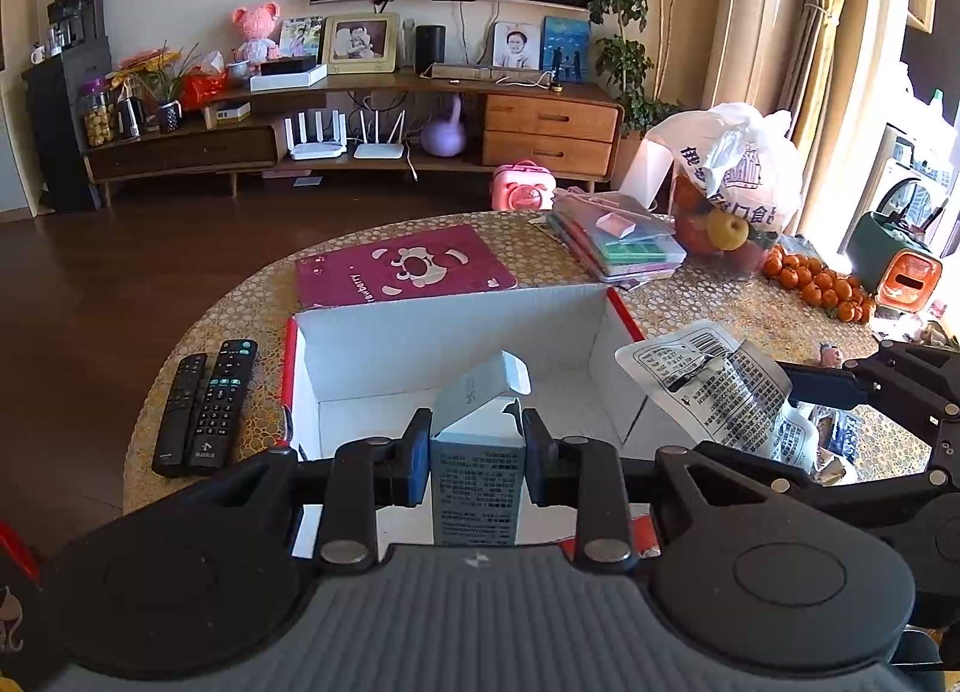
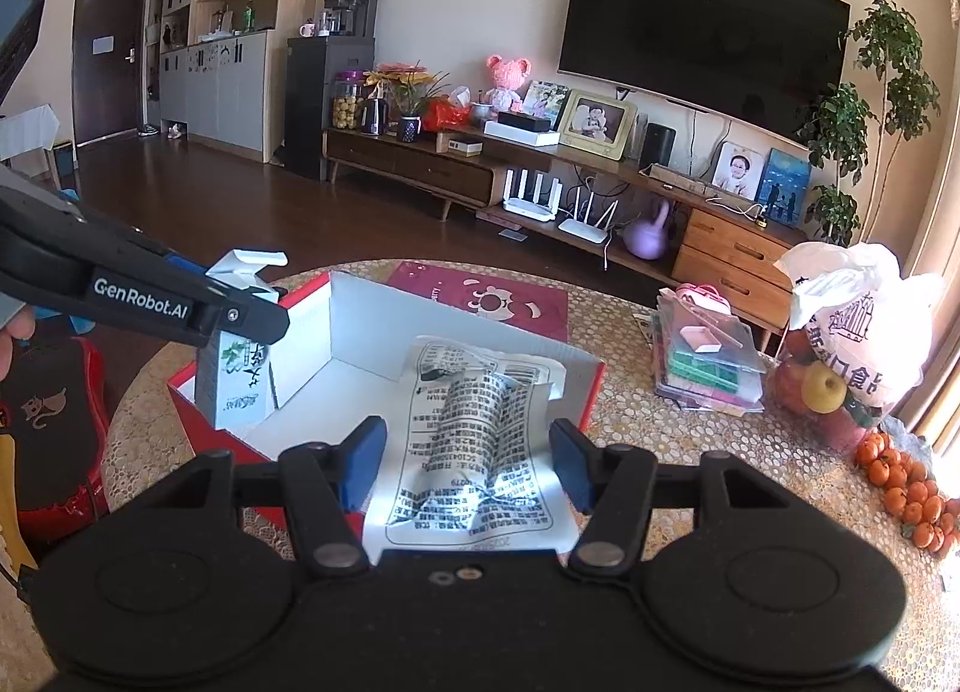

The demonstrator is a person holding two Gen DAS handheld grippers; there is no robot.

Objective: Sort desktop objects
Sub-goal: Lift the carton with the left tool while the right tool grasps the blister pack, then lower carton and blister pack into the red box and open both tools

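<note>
Right over the open white box (image 1: 456, 344), the left claw (image 1: 477, 455) is pinched tight on a small carton (image 1: 477, 470), while the right claw (image 2: 468, 467) spread wide around a crinkly printed packet (image 2: 474, 440), both probably lined up to drop straight in.

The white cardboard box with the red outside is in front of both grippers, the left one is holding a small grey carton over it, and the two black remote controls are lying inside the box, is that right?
Not quite. The two black remote controls lie on the patterned tablecloth left of the white cardboard box with the red outside, not inside it, as the left wrist view shows. The rest stands: the left gripper holds the small grey carton over the box.
</note>
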